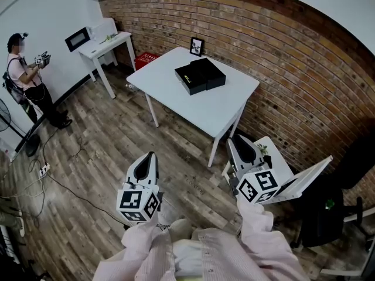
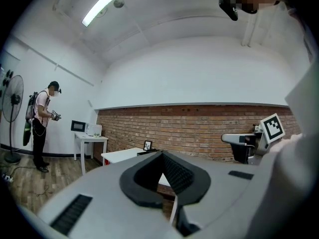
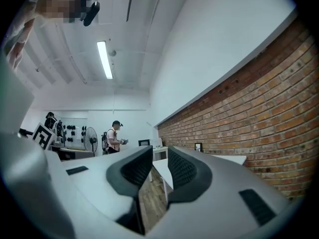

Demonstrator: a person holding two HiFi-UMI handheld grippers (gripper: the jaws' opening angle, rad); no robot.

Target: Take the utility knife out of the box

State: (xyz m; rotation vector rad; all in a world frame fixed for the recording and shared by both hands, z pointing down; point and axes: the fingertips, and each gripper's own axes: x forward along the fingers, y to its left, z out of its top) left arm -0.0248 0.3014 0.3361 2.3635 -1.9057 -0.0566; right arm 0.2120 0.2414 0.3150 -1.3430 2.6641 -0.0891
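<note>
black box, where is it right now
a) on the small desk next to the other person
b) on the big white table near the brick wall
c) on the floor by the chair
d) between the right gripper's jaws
b: the head view shows the black box resting on top of the white table, which stands beside the brick wall.

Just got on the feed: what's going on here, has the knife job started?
Not yet. The person stands short of the white table, where the black box sits with neither gripper near it. The left hand-held gripper is shut and empty; the right hand-held gripper is open with nothing between its jaws.
</note>
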